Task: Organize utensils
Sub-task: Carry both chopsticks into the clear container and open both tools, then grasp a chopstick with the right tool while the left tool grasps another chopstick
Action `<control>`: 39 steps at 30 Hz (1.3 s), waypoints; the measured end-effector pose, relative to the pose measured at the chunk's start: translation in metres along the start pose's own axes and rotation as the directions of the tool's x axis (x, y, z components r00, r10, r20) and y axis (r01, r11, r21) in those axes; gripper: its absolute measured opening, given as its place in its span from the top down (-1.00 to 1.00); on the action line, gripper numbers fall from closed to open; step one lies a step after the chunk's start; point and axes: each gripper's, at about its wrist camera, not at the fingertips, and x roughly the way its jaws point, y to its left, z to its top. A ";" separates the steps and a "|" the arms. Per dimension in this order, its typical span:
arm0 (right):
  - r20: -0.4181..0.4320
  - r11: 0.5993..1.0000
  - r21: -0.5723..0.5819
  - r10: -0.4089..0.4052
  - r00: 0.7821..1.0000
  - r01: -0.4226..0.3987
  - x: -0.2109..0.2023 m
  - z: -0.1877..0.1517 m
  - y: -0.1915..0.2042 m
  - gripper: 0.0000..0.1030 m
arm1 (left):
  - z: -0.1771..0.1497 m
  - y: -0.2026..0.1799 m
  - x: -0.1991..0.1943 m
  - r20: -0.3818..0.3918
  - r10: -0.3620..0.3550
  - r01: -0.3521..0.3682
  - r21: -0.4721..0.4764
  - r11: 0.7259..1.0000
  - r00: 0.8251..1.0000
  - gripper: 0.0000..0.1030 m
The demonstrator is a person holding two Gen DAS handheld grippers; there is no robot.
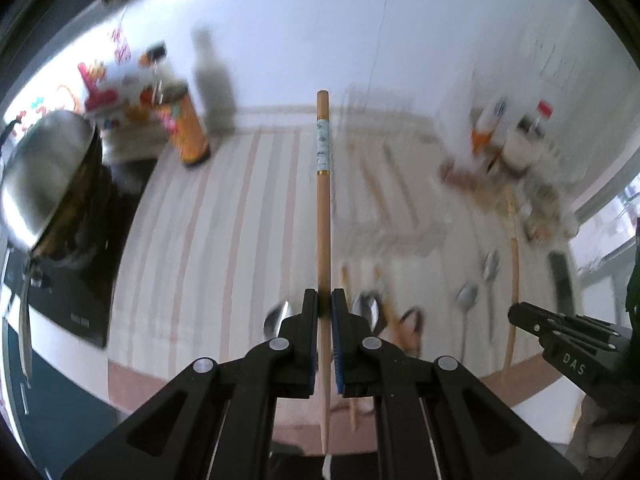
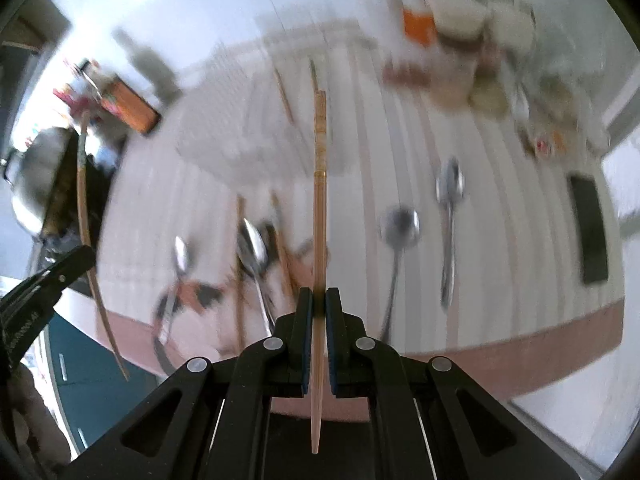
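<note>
We've got a chopstick in each tool here. The left chopstick sits pinched between the pads of our left gripper, clenched tight on it, the stick running straight ahead along the fingers with its labelled thick end pointing away and its thin tip trailing back under the tool. Our right gripper is clamped on the right chopstick the same way. Both are lifted clear above the striped tablecloth, and we'd judge that grip, near the thin end and in line with the fingers, makes it easy to slide each stick lengthwise into a holder.

That holder looks to be the pale utensil rack ahead of us, blurred, with a couple of chopsticks seemingly resting in it already; we can't tell its compartments.

Below us the rest waits on the cloth: two spoons lying apart to the right, more spoons and loose chopsticks tangled in a heap to the left. A dark flat object lies far right, a wok on the cooker far left, bottles at the back.
</note>
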 end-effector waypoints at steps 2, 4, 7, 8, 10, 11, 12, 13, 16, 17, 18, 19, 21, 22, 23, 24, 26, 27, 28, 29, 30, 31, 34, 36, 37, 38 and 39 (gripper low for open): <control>0.034 1.000 -0.004 0.018 0.999 -0.018 -0.013 0.024 0.001 0.88 | 0.022 -0.003 -0.006 0.020 -0.023 0.023 -0.006 1.000 1.000 0.92; 0.061 0.999 -0.007 0.032 0.998 -0.032 -0.023 0.049 0.001 0.88 | 0.044 -0.006 -0.007 0.030 -0.040 0.040 -0.010 0.999 0.999 0.92; 0.075 0.999 0.000 0.054 0.996 -0.054 -0.024 0.093 0.000 0.88 | 0.077 -0.010 0.001 0.001 -0.089 0.089 -0.027 0.996 0.996 0.92; 0.070 0.998 0.003 0.061 0.996 -0.061 -0.023 0.104 -0.002 0.88 | 0.089 -0.011 0.009 -0.021 -0.107 0.106 -0.031 0.994 0.994 0.92; 0.054 0.997 0.014 0.081 0.995 -0.081 -0.015 0.129 -0.003 0.88 | 0.108 -0.014 0.025 -0.058 -0.123 0.121 -0.045 0.992 0.991 0.92; 0.042 0.996 0.019 0.087 0.995 -0.087 -0.008 0.142 -0.001 0.88 | 0.117 -0.015 0.036 -0.089 -0.138 0.135 -0.047 0.990 0.986 0.92; 0.030 0.996 0.021 0.089 0.996 -0.090 -0.002 0.153 0.001 0.88 | 0.123 -0.015 0.046 -0.112 -0.143 0.138 -0.055 0.989 0.983 0.92; 0.019 0.996 0.020 0.089 0.996 -0.090 0.004 0.163 0.003 0.88 | 0.130 -0.017 0.055 -0.130 -0.144 0.138 -0.059 0.989 0.981 0.92; -0.023 0.995 0.038 0.098 0.995 -0.097 0.028 0.192 0.005 0.88 | 0.148 -0.021 0.083 -0.190 -0.164 0.152 -0.076 0.985 0.968 0.92; -0.037 0.994 0.043 0.102 0.994 -0.100 0.034 0.199 0.005 0.88 | 0.153 -0.022 0.092 -0.206 -0.169 0.155 -0.085 0.984 0.964 0.92; -0.050 0.994 0.049 0.104 0.993 -0.102 0.041 0.206 0.006 0.88 | 0.157 -0.024 0.099 -0.219 -0.176 0.158 -0.094 0.983 0.960 0.92; -0.059 0.994 0.051 0.102 0.993 -0.100 0.048 0.209 0.007 0.88 | 0.161 -0.024 0.107 -0.232 -0.183 0.162 -0.107 0.981 0.955 0.92; -0.079 0.994 0.056 0.100 0.992 -0.096 0.061 0.219 0.006 0.88 | 0.167 -0.026 0.116 -0.253 -0.200 0.173 -0.126 0.977 0.947 0.92; -0.085 0.993 0.059 0.104 0.991 -0.099 0.065 0.222 0.006 0.88 | 0.170 -0.026 0.121 -0.264 -0.209 0.178 -0.135 0.975 0.942 0.92; -0.095 0.993 0.061 0.105 0.990 -0.100 0.071 0.226 0.005 0.88 | 0.172 -0.026 0.125 -0.271 -0.212 0.180 -0.140 0.974 0.939 0.92; -0.098 0.993 0.064 0.108 0.989 -0.102 0.075 0.228 0.004 0.88 | 0.173 -0.027 0.128 -0.275 -0.220 0.187 -0.142 0.972 0.936 0.91; -0.128 0.992 0.047 0.120 0.984 -0.115 0.084 0.232 0.006 0.87 | 0.176 -0.027 0.133 -0.296 -0.222 0.185 -0.148 0.972 0.929 0.90; -0.150 0.992 0.045 0.124 0.981 -0.118 0.090 0.234 0.006 0.87 | 0.176 -0.027 0.135 -0.300 -0.222 0.184 -0.152 0.971 0.928 0.89; -0.161 0.992 0.050 0.122 0.979 -0.115 0.094 0.234 0.006 0.85 | 0.175 -0.026 0.134 -0.298 -0.214 0.176 -0.148 0.973 0.930 0.88; -0.167 0.993 0.048 0.118 0.979 -0.111 0.096 0.233 0.005 0.83 | 0.175 -0.025 0.133 -0.296 -0.189 0.154 -0.137 0.979 0.936 0.87; -0.166 0.993 0.047 0.116 0.979 -0.110 0.097 0.234 0.005 0.72 | 0.173 -0.024 0.130 -0.288 -0.158 0.128 -0.121 0.984 0.944 0.87; -0.163 0.993 0.050 0.115 0.980 -0.108 0.097 0.233 0.004 0.54 | 0.173 -0.024 0.130 -0.284 -0.140 0.113 -0.111 0.987 0.949 0.84; -0.151 0.993 0.054 0.109 0.983 -0.102 0.091 0.229 0.001 0.42 | 0.164 -0.017 0.119 -0.239 -0.031 0.016 -0.067 0.998 0.970 0.71; -0.121 0.996 0.055 0.081 0.989 -0.075 0.081 0.224 -0.005 0.41 | 0.158 -0.011 0.111 -0.201 0.047 -0.056 -0.040 0.998 0.978 0.30; -0.110 0.996 0.055 0.071 0.991 -0.065 0.076 0.221 -0.008 0.41 | 0.153 -0.007 0.106 -0.176 0.078 -0.086 -0.036 0.996 0.981 0.19; -0.098 0.998 0.055 0.048 0.994 -0.043 0.070 0.217 -0.010 0.41 | 0.146 -0.004 0.099 -0.138 0.133 -0.138 -0.029 0.990 0.981 -0.04; -0.076 0.998 0.053 0.020 0.997 -0.016 0.063 0.211 -0.013 0.41 | 0.140 -0.001 0.094 -0.115 0.162 -0.165 -0.024 0.986 0.980 -0.14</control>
